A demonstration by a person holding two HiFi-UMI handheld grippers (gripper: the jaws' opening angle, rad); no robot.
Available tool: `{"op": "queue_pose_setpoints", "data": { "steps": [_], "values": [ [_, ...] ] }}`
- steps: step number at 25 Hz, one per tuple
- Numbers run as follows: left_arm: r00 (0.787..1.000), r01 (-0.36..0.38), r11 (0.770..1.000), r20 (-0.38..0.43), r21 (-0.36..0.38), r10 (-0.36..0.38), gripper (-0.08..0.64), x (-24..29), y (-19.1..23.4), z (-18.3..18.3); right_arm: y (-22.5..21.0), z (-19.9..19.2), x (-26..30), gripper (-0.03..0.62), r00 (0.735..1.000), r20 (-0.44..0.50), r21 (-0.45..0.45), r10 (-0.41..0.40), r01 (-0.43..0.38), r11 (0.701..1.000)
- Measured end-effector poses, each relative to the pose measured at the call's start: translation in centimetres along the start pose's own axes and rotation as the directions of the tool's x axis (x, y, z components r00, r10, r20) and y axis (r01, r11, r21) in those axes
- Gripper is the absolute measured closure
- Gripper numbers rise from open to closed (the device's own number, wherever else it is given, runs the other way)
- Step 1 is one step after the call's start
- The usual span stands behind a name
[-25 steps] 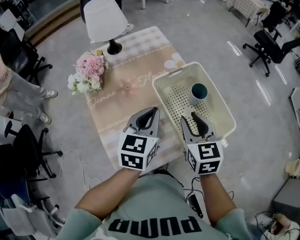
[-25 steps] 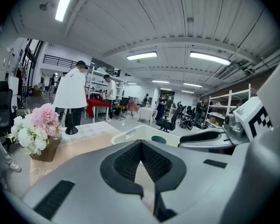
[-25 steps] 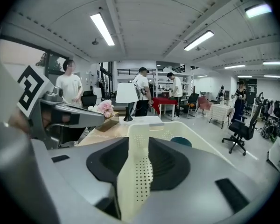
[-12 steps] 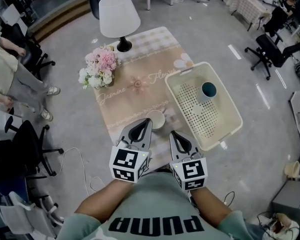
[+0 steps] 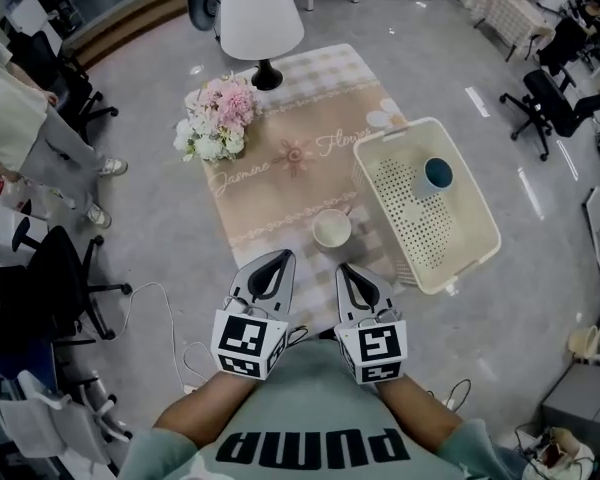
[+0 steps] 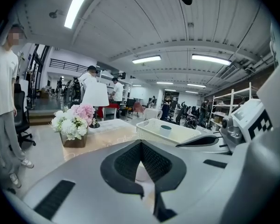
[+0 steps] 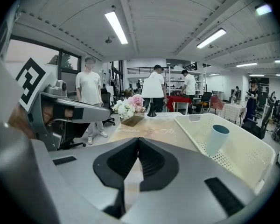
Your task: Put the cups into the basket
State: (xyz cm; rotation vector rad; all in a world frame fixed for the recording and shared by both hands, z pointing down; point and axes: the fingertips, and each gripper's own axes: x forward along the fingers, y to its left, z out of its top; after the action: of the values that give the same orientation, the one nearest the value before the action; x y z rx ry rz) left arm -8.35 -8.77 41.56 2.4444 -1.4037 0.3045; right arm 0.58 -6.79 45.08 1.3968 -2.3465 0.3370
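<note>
A white cup [image 5: 332, 229] stands upright on the beige tablecloth [image 5: 270, 193], just left of the cream basket [image 5: 475, 233]. A blue cup [image 5: 435, 176] stands upright inside the basket; in the right gripper view the same blue cup [image 7: 217, 139] and basket [image 7: 245, 160] lie to the right. My left gripper [image 5: 283, 256] and right gripper [image 5: 342, 268] hover side by side at the table's near edge, short of the white cup. Both are shut and empty. In the left gripper view a pale shape [image 6: 142, 172] shows through the loop behind the closed tips of the left gripper [image 6: 140, 143].
A bunch of pink and white flowers [image 5: 218, 120] and a white lamp [image 5: 261, 18] stand at the table's far end. A person [image 5: 15, 118] stands at the left, with office chairs [image 5: 50, 288] around the table and a cable on the floor [image 5: 165, 313].
Both grippers have drawn back from over the table and basket to the table's near edge. The right gripper's jaws, open a second ago, are shut. The white cup has come into view.
</note>
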Motion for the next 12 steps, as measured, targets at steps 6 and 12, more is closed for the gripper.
{"op": "queue_pose_setpoints", "data": {
  "steps": [6, 12],
  "values": [
    [1.000, -0.006, 1.000, -0.020, 0.001, 0.006, 0.560, -0.4, 1.0, -1.1, 0.8, -0.2, 0.4, 0.577, 1.000, -0.015, -0.006, -0.003, 0.003, 1.000],
    [0.999, 0.007, 1.000, -0.039, 0.019, -0.006, 0.560, 0.1, 0.7, -1.5, 0.4, -0.4, 0.8, 0.577, 1.000, -0.025, 0.000, -0.013, 0.013, 1.000]
  ]
}}
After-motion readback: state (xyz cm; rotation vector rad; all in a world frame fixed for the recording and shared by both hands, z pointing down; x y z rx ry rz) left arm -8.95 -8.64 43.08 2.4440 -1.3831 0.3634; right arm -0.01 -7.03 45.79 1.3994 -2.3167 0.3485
